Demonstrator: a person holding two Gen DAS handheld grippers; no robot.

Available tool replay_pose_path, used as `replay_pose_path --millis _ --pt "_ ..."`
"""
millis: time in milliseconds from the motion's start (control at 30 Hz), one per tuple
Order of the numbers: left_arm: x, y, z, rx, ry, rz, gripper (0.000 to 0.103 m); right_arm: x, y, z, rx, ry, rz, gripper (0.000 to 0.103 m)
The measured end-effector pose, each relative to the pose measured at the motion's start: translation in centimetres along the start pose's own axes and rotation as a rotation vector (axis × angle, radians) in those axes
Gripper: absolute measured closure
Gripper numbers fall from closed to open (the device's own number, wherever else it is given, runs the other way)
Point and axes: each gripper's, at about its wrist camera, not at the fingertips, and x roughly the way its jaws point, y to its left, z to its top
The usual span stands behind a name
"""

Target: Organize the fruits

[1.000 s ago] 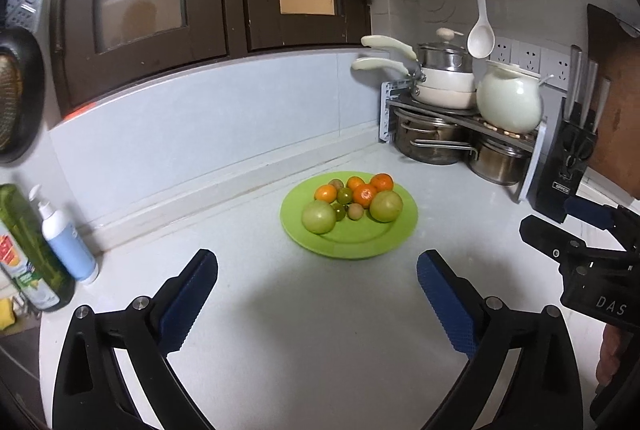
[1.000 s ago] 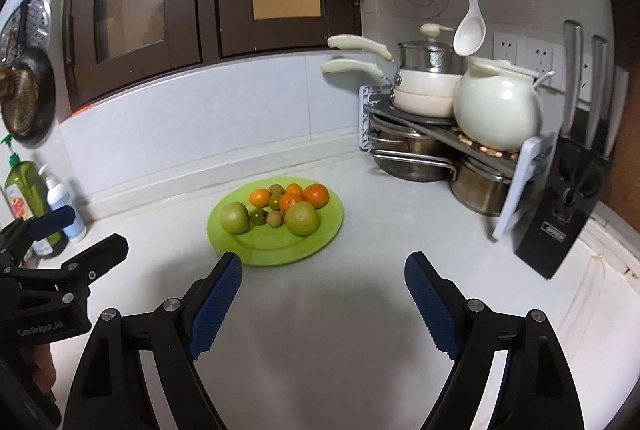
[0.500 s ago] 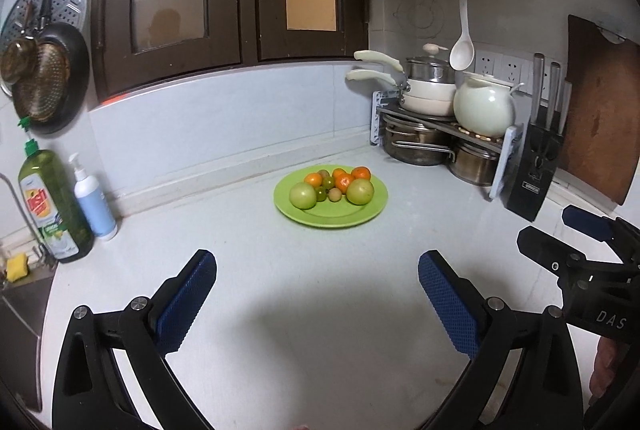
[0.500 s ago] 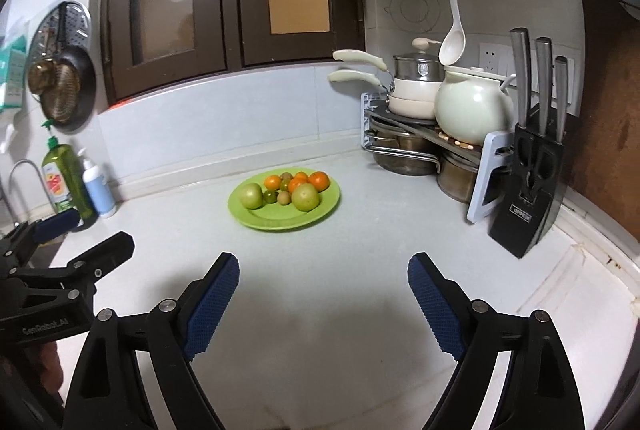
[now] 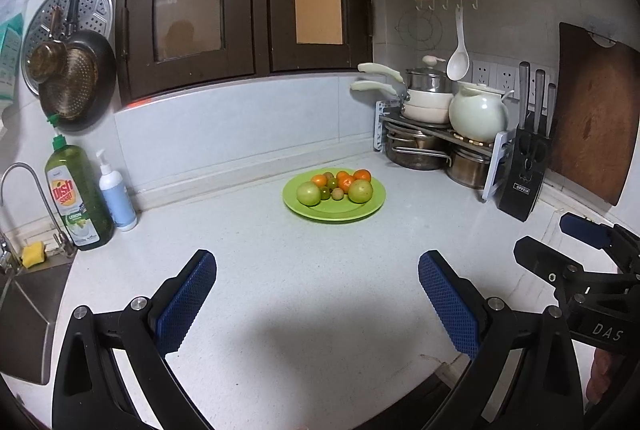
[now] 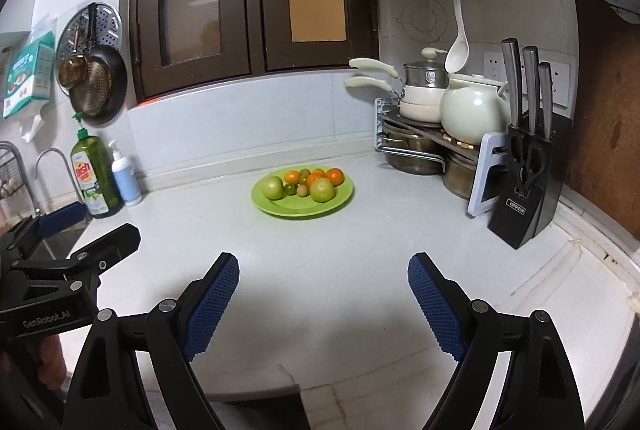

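Observation:
A green plate (image 5: 332, 214) (image 6: 280, 208) sits far back on the white counter. It holds two large green fruits (image 5: 308, 193) (image 6: 322, 189), several small oranges (image 5: 362, 174) (image 6: 335, 176) and a few small green and brown fruits. My left gripper (image 5: 318, 300) is open and empty, well in front of the plate. My right gripper (image 6: 323, 298) is open and empty too, near the counter's front edge. Each gripper shows at the side of the other's view.
A dish soap bottle (image 5: 76, 196) and a white pump bottle (image 5: 116, 198) stand at the left by the sink (image 5: 24, 310). A pot rack (image 5: 436, 134) with a pale teapot (image 5: 478, 114), a knife block (image 5: 524, 182) and a cutting board (image 5: 596, 118) fill the right corner.
Both grippers have pulled back from the plate, which now looks smaller and farther away. More of the counter and wall shows. Both stay open.

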Motion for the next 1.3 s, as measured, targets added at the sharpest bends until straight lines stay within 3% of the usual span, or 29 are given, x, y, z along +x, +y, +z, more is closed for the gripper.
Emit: replay_pose_path --millis 1300 --pt "-2.4 -0.9 -0.4 0.017 -0.028 -0.001 0.0 -2.3 0.2 -0.5 0.001 -0.025 0.005 0.016"
